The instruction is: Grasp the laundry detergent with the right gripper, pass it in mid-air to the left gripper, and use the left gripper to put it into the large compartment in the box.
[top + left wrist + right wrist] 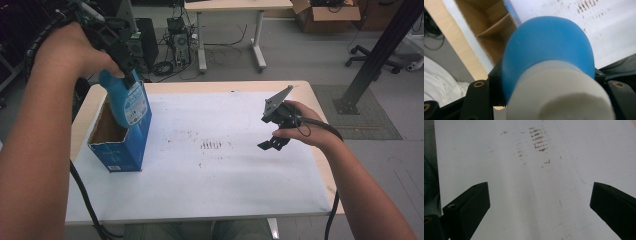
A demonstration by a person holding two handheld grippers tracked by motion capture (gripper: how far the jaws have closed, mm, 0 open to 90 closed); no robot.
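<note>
The left gripper point(122, 60) has its 2 jaws clamped on the neck of a blue bottle point(125, 102), just below the white cap point(559, 92). The bottle hangs base-down, its lower part inside the open top of a blue cardboard box point(120, 150) standing at 9 o'clock on the desk point(210, 195). In the left gripper view the box's brown inside lies beyond the bottle. The right gripper point(272, 144) hovers at 3 o'clock, jaws spread wide and empty above the white desk sheet point(529, 195), well apart from the box. Brown smudges point(211, 145) mark the sheet near its centre.
</note>
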